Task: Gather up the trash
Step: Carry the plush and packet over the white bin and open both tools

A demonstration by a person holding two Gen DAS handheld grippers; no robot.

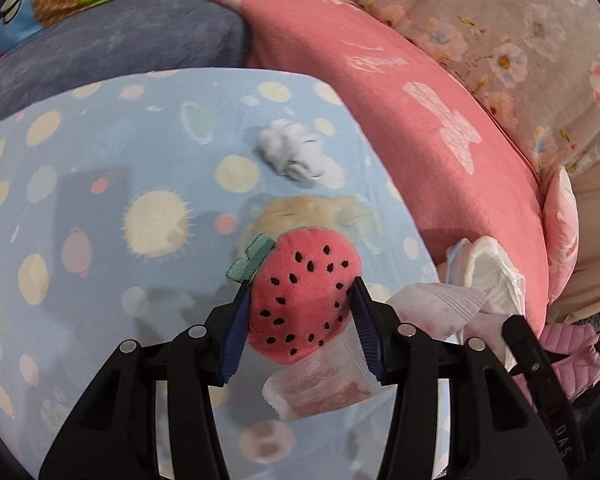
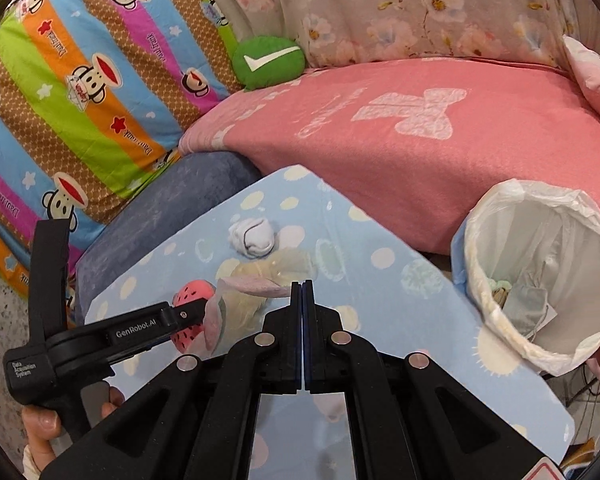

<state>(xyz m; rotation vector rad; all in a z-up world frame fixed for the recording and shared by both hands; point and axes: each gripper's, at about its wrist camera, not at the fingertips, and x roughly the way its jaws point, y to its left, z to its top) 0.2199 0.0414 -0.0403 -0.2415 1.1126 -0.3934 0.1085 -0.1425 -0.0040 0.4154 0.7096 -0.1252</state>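
Observation:
My left gripper (image 1: 300, 292) is shut on a red strawberry plush (image 1: 304, 296) with black seeds and a green leaf, held above the blue spotted sheet (image 1: 100, 240). A pink-white wrapper (image 1: 324, 380) hangs by its right finger. A crumpled white tissue ball (image 1: 296, 154) lies further ahead, and it also shows in the right wrist view (image 2: 252, 236). My right gripper (image 2: 302, 286) is shut and its tips touch a thin pink wrapper (image 2: 252, 286); whether it holds it is unclear. The left gripper (image 2: 188, 314) with the plush (image 2: 192, 292) sits to its left. A bin (image 2: 540, 276) with a white liner stands at right.
A pink blanket (image 2: 420, 140) lies behind the sheet, a grey cushion (image 2: 172, 200) at left, a striped monkey-print quilt (image 2: 80, 92), a green check-mark pillow (image 2: 268, 62) and floral fabric (image 2: 420, 4) at the back. A cream plush (image 1: 312, 210) lies under the strawberry.

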